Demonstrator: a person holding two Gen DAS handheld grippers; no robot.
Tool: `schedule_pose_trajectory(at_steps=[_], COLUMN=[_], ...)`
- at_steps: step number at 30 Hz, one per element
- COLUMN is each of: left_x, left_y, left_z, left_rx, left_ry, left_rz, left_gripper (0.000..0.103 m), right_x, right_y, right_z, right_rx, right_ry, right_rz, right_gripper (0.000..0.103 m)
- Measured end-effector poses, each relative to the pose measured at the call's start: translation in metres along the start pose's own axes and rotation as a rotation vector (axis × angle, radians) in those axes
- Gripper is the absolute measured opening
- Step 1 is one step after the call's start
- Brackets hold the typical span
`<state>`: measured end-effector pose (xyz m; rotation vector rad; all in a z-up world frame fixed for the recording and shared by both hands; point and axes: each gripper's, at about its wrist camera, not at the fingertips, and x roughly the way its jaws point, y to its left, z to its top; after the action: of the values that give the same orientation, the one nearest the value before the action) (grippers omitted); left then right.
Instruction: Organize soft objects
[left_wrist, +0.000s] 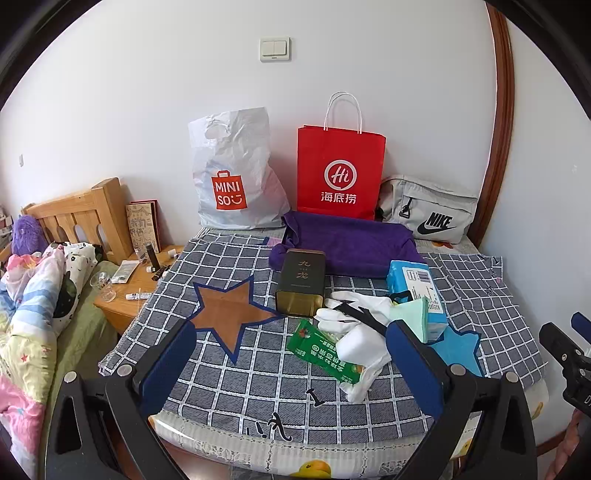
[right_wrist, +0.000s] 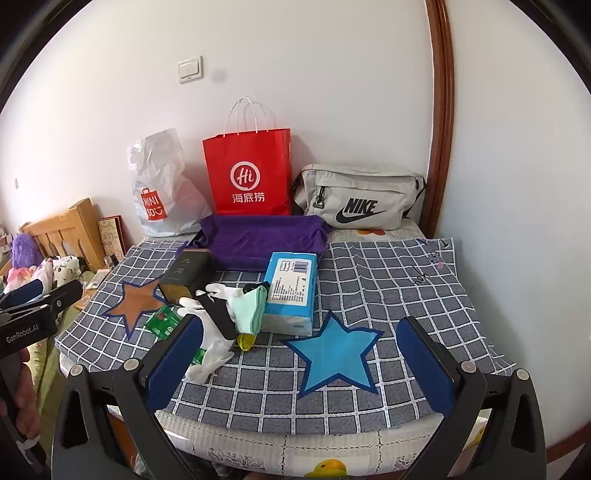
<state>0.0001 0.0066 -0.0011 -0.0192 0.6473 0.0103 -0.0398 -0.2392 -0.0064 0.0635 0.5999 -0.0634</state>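
Both tongs wide open, nothing held: left tongs (left_wrist: 291, 369) and right tongs (right_wrist: 299, 365) hover over the near edge of the desk (right_wrist: 388, 280), angled down, prob. just framing the pile before a first pick.

Soft stuff sits mid-desk in a heap: white gloves (left_wrist: 354, 317) w/ a black strap (left_wrist: 360, 314) across them, mint cloth (right_wrist: 253, 306) leaning on the blue tissue pack (right_wrist: 291, 291), purple towel (left_wrist: 347, 240) folded behind. Green snack wrapper (left_wrist: 321, 350) partly under the gloves. Dark tin (left_wrist: 301, 284) lies on its side just left of the heap; hard item, likely a distractor.

Red paper bag (left_wrist: 340, 173), white plastic bag (left_wrist: 236, 173) and grey waist bag (right_wrist: 362, 199) stand along the wall, likely the bins for sorting. Gloves are nearest the left tongs, so prob. first grab. Task not started, judging by the pile.
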Motion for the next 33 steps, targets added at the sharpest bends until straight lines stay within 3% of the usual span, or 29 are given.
schedule_pose_trajectory(at_steps=[33], left_x=[-0.0057], left_y=[0.0083], left_z=[0.0038], left_rx=[0.000], left_ry=[-0.004], left_rz=[0.004], left_gripper=[0.103], right_x=[-0.0021], right_y=[0.0006], right_z=[0.0022], right_rx=[0.004], right_ry=[-0.010], right_rz=[0.000], right_gripper=[0.103])
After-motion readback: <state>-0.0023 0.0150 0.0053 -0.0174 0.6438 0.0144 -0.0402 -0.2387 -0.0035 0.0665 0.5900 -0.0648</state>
